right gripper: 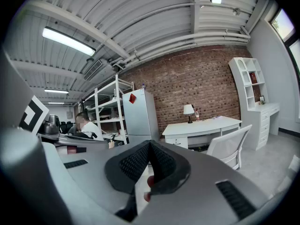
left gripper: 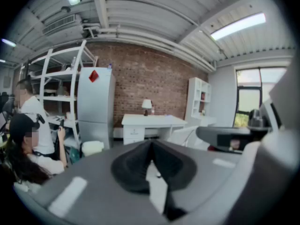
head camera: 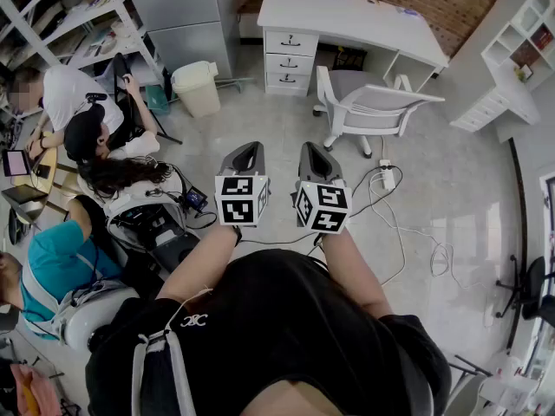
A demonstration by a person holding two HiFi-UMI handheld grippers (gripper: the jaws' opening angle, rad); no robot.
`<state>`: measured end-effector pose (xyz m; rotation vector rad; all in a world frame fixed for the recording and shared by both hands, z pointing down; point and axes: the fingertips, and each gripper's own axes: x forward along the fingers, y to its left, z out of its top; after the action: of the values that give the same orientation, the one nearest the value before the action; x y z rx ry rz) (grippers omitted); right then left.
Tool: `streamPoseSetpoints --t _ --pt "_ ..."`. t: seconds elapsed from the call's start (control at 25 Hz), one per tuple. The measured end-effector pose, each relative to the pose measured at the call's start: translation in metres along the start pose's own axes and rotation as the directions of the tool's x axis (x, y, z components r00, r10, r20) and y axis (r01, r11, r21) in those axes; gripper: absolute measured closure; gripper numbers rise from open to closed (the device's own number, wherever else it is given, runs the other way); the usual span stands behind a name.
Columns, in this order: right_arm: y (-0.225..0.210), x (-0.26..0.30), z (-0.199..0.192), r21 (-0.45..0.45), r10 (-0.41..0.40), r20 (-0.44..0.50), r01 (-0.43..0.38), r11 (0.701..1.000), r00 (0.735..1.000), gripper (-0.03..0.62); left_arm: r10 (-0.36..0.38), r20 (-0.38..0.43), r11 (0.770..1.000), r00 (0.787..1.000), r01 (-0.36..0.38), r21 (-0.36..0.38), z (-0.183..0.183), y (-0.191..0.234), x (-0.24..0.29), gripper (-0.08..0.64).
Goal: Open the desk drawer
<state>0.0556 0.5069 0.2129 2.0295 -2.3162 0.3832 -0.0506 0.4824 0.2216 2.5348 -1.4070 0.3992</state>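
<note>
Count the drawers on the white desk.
3, stacked in one column under the desk at its left end in the head view: top drawer, middle drawer, bottom drawer. The chair may hide others.

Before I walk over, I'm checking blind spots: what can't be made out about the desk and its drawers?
- Head view: contents of the drawers, behind closed fronts.
- Left gripper view: desk blurred, drawer details indistinct.
- Right gripper view: lower drawers hidden by the right gripper; chair covers the desk's lower right.
</note>
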Motion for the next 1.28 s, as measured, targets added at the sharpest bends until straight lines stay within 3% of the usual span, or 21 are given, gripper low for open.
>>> streamPoseSetpoints --t 0.32,0.8,1.12,1.28 --pt "-0.010 -0.004 -0.001 0.031 -0.004 -0.002 0.004 1.000 1.000 0.594 0.013 0.002 1.000 1.000 -0.013 -0.019 -0.003 -0.003 0.002 0.561" --pt "-0.046 -0.020 -0.008 -0.004 0.010 -0.025 -0.010 1.000 1.000 0.594 0.034 -0.024 0.999 0.999 -0.035 -0.038 -0.012 -0.042 0.014 0.561" --pt "-0.069 -0.029 -0.020 0.059 0.012 -0.061 -0.008 0.998 0.998 0.594 0.040 -0.065 0.998 0.997 -0.042 -0.036 -0.024 -0.064 0.014 0.561" --pt "-0.068 -0.027 -0.026 0.047 0.021 -0.075 -0.017 0.999 0.997 0.594 0.040 -0.075 0.998 0.996 -0.044 -0.044 -0.028 -0.063 0.018 0.561"
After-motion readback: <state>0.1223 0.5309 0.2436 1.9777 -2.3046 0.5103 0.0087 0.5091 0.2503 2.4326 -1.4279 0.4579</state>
